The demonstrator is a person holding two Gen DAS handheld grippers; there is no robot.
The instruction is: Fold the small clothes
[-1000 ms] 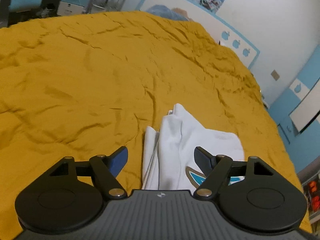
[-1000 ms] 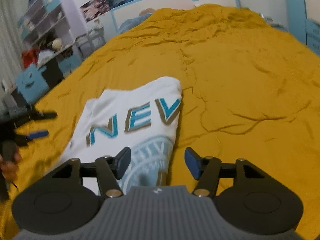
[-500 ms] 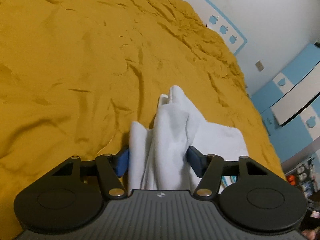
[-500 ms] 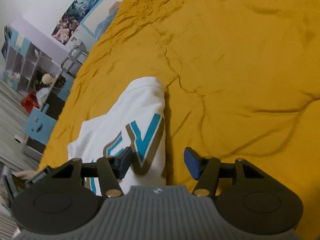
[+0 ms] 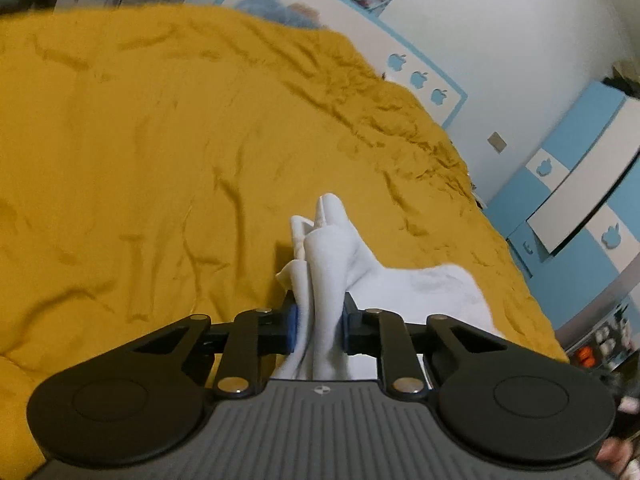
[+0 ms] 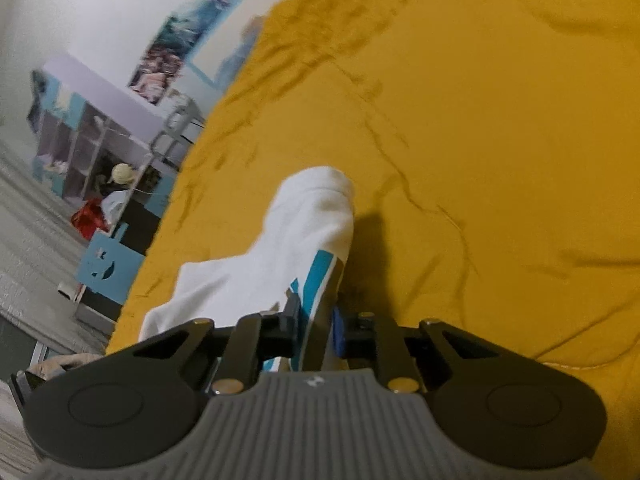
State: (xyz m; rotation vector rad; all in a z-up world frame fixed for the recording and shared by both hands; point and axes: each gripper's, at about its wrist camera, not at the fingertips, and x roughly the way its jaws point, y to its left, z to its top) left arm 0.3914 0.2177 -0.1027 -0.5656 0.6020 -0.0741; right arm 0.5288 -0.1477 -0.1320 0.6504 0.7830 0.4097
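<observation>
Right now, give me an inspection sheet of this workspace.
Surface: mustard-yellow bedspread, wrinkled.
Job's things: white T-shirt with teal lettering, bunched, partly resting on the bedspread.
Clutter: nothing seen on the bed.
Grippers: left tool shut on a gathered fold of the T-shirt; right tool shut on its printed edge.
Cables: nothing seen.
Surroundings: blue-and-white cabinets, wall posters, shelf unit.
</observation>
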